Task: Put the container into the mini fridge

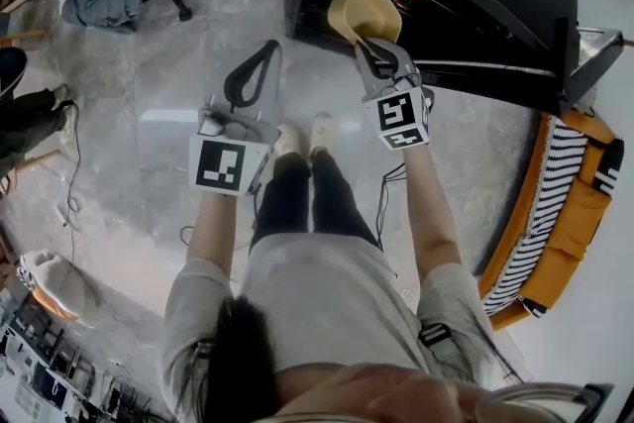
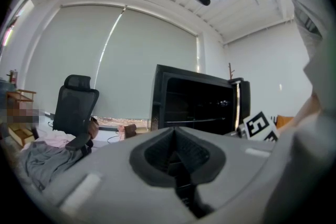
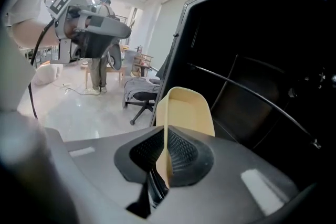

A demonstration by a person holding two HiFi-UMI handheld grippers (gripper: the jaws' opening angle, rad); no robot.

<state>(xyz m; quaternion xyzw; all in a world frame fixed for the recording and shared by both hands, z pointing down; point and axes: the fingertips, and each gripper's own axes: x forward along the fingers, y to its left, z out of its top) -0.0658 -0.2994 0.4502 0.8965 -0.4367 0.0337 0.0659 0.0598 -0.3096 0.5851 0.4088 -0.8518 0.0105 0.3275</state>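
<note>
- Your right claw (image 3: 167,157) is clamped on one thin wall of the beige container (image 3: 186,107). It holds the container in the air at the open front of the mini fridge (image 3: 252,60), close to the opening's left edge.
- The pinch takes only a narrow strip near the rim. I judge that a quick swing could make the container pivot in the pads or slip out onto the floor (image 1: 149,54).
- A wire shelf (image 3: 247,86) crosses the dark interior just ahead. Enter at the wrong height and the container's far lip may knock it, or catch the left frame.
- Your left claw (image 2: 176,152) has its jaws together with nothing between them. It hangs over the floor, apart from the fridge, so it cannot steady anything from there.
</note>
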